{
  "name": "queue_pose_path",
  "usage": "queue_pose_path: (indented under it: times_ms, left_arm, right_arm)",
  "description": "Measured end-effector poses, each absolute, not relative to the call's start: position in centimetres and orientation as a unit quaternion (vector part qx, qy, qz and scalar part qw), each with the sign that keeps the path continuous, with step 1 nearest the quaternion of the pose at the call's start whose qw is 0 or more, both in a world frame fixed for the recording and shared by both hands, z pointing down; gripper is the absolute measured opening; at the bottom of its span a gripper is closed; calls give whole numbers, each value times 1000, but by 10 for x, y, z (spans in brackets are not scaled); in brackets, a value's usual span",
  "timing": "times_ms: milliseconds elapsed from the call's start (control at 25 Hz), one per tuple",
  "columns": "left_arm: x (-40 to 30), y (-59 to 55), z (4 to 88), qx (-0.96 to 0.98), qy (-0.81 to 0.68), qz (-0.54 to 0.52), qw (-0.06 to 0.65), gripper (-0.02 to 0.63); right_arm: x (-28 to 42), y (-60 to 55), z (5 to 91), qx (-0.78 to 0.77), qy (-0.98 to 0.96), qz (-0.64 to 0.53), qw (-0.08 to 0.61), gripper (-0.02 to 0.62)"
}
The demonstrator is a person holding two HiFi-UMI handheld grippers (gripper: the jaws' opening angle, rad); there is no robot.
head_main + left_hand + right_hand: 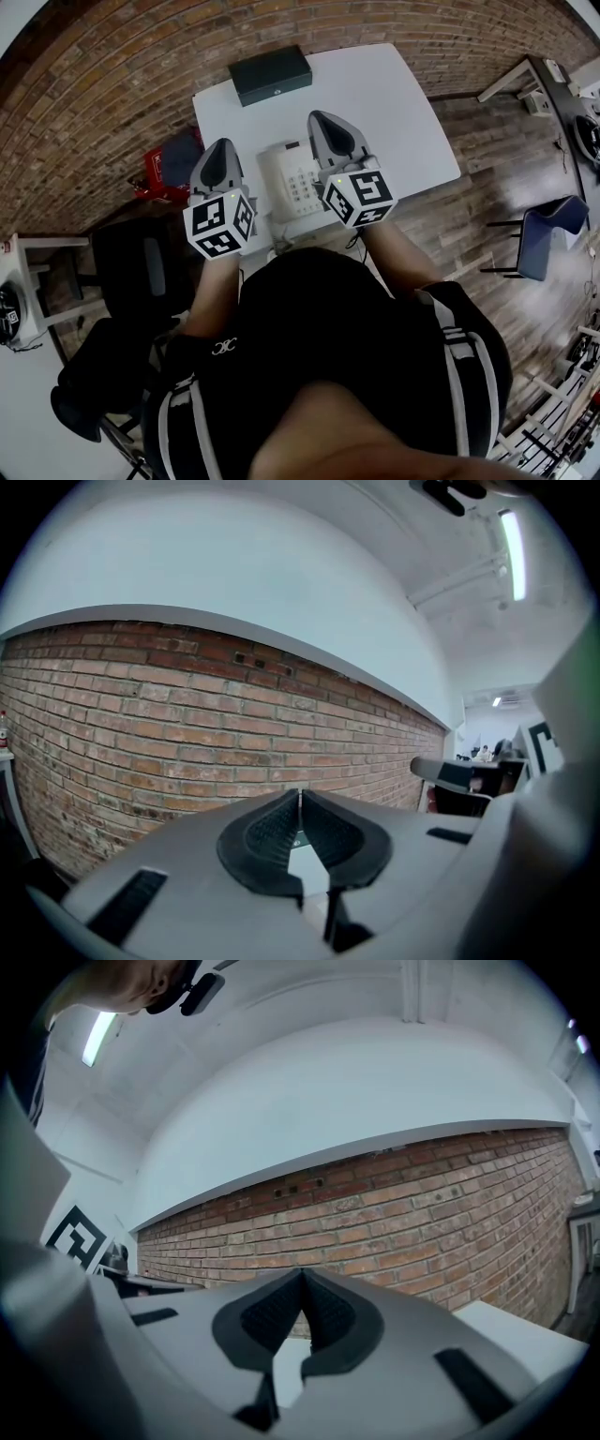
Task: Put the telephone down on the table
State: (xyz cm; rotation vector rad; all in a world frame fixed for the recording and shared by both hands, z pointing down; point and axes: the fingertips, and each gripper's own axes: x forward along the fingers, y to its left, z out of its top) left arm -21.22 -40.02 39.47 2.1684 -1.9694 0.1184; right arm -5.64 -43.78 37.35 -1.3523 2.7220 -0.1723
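Grey fingers of left gripper and right gripper clenched on nothing, flanking the white telephone, seemingly done with it. Resting flat near the worktop's front edge; beyond, dark box at the far edge, then brick wall.

Dark box near brick wall; blue chair right.

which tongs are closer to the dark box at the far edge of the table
Right. The right tongs reach just short of the dark box, slightly to its right; the left tongs sit farther back, off to its left.
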Motion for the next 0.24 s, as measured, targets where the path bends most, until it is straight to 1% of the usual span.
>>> queue_pose_path:
  times_ms: [240]
  left_arm:
    - [-209,-402,398,737,-665,47,108,12]
  right_arm:
    - [-58,-441,375,-443,893,-61,47,-2]
